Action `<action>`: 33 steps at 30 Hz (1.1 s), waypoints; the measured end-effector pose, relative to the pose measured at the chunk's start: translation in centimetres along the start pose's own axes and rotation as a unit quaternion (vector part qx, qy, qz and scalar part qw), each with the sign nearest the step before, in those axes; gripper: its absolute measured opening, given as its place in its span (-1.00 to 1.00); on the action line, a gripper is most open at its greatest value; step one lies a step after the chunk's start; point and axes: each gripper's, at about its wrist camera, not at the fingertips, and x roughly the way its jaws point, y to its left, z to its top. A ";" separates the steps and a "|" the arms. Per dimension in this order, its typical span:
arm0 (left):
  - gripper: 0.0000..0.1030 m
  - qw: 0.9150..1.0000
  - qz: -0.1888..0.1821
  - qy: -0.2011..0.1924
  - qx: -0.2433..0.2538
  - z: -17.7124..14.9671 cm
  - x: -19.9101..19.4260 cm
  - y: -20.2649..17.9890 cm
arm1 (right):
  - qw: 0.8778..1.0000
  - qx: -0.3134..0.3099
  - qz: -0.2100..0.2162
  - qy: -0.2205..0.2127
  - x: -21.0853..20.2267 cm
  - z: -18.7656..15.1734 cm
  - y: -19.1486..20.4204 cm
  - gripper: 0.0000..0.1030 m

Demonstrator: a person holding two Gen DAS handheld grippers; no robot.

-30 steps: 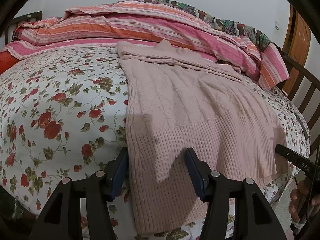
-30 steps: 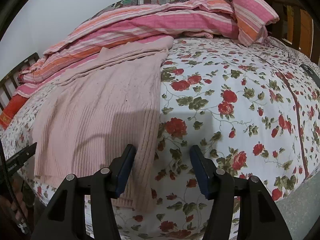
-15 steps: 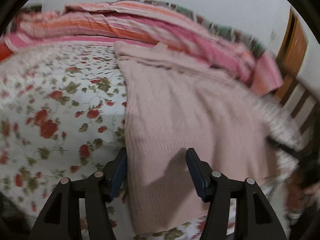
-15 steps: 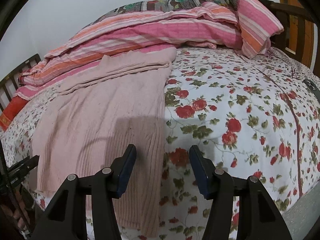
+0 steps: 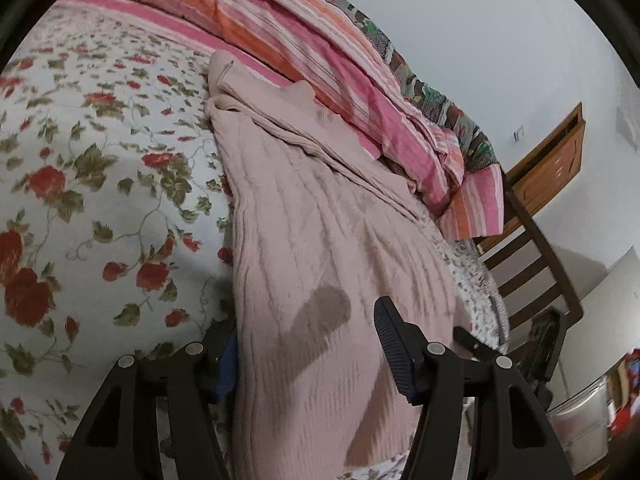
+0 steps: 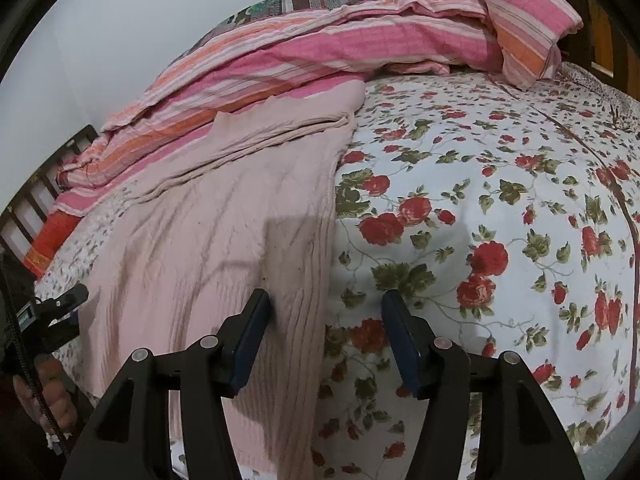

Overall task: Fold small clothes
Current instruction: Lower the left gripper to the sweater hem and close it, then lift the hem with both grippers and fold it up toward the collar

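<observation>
A pale pink knitted sweater [image 5: 320, 220] lies lengthwise on the floral bed sheet [image 5: 100, 200], its hem hanging over the near edge. My left gripper [image 5: 308, 340] is open and straddles the sweater's left hem area. The fabric edge covers part of its left finger, and the right finger [image 5: 390, 344] rests above the knit. In the right wrist view the sweater [image 6: 224, 220] fills the left half. My right gripper [image 6: 325, 320] is open, its jaws opening, and the sweater's right edge runs between them without being pinched. The left gripper [image 6: 60, 304] shows at the far left, held by a hand [image 6: 48, 392].
A striped pink and orange quilt [image 6: 340, 48] is heaped along the back of the bed against the wall. Dark wooden bed rails [image 5: 532, 248] and a wooden door [image 5: 552, 160] stand to the right in the left wrist view. The floral sheet [image 6: 480, 200] spreads right of the sweater.
The left wrist view has rolled and tilted, and the left gripper has slid in so the sweater's edge now overlaps its left finger. The right gripper has edged slightly closer to the hem.
</observation>
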 end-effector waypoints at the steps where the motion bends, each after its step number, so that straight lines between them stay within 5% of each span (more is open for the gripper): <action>1: 0.12 1.000 -0.004 0.004 0.003 -0.3 -0.2 0.0 | 1.000 -0.004 0.004 0.001 -0.2 -0.2 0.2 0.14; 5: 0.12 1.000 -0.009 0.014 0.017 -1.8 -1.2 -0.4 | 1.000 -0.021 0.017 0.007 -1.0 -1.5 1.1 0.08; 10: 0.06 0.999 -0.010 0.027 0.024 -4.1 -2.3 -0.9 | 0.999 -0.019 0.027 0.012 -1.6 -2.9 1.7 -0.29; 17: -0.11 0.999 -0.003 0.041 0.013 -6.2 -2.7 -0.8 | 0.997 -0.006 0.064 0.052 -1.5 -5.0 1.7 -0.38; 20: -0.34 0.999 0.000 0.041 0.004 -6.3 -2.8 -0.7 | 0.996 0.001 0.065 0.055 -1.7 -5.4 1.7 -0.42; 23: -0.86 0.999 -0.012 0.043 -0.022 -6.1 -2.8 -0.2 | 0.995 0.003 0.068 0.073 -1.2 -5.3 2.0 -0.86; 29: -0.88 0.997 -0.048 -0.023 -0.058 -4.6 -6.6 0.6 | 0.997 0.011 0.068 0.018 -4.3 -4.3 1.4 -0.91; 33: -0.88 0.996 -0.037 -0.033 -0.068 -3.9 -8.2 1.0 | 0.997 0.031 0.071 0.016 -5.5 -3.8 0.2 -0.91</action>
